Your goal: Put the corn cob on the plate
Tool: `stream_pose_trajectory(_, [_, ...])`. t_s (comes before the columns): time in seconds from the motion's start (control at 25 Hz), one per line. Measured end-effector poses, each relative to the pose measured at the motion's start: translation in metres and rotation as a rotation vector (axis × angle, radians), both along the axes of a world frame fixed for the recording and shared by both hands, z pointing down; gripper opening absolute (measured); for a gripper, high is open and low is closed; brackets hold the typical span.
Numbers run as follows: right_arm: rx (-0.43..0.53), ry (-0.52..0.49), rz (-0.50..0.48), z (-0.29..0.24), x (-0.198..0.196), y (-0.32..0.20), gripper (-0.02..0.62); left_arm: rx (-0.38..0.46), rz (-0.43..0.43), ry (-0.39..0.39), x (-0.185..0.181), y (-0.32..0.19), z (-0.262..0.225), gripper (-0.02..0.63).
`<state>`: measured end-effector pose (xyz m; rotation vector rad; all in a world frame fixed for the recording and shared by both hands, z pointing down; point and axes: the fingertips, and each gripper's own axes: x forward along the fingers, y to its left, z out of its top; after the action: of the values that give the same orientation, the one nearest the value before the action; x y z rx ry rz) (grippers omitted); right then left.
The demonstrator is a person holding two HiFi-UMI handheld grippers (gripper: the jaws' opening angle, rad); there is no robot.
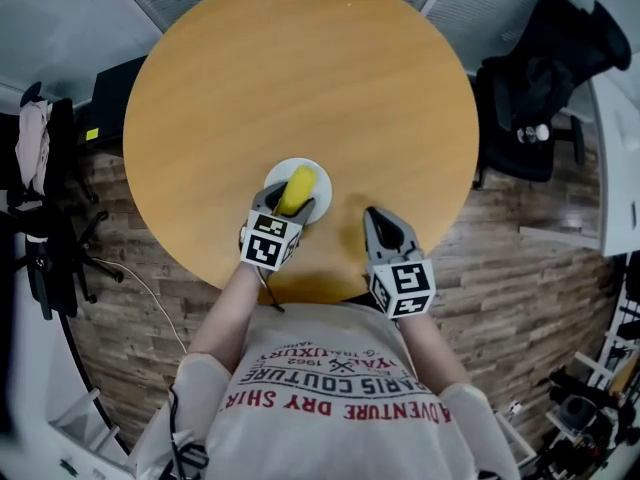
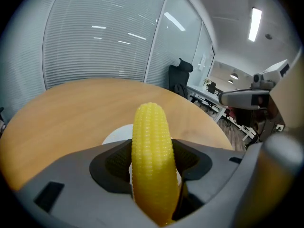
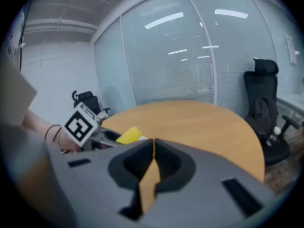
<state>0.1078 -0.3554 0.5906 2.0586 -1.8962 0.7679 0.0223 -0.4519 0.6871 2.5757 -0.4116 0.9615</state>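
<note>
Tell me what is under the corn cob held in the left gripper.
A white plate on the wooden table lies under the corn cob. The cob and the left gripper cover most of it; contact cannot be told.

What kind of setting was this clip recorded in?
Most likely an office meeting room: a round wooden table, a black office chair beside it, and glass partition walls with blinds.

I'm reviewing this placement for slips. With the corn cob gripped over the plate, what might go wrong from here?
The rounded corn cob may roll off the small plate once the left gripper opens. The plate sits near the edge of the table, so a nudge might slide it off.
</note>
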Motion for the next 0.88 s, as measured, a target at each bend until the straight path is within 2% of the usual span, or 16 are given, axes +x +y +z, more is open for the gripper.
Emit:
stream_pose_trajectory(0.24, [-0.014,-0.012,0.017,0.006,0.002,-0.001,0.031,-0.04,0.01,-0.079,0.005,-0.005,0.022,0.281])
stream_pose_trajectory(0.52, [-0.008,-0.029,0.043,0.004,0.009,-0.003,0.03,-0.01,0.012,-0.173,0.008,-0.011,0.033,0.281])
stream_pose_trajectory(0.88, [-0.002,-0.036,0.064,0.001,0.017,0.004,0.03,0.031,0.016,-0.165,0.013,-0.01,0.035,0.282])
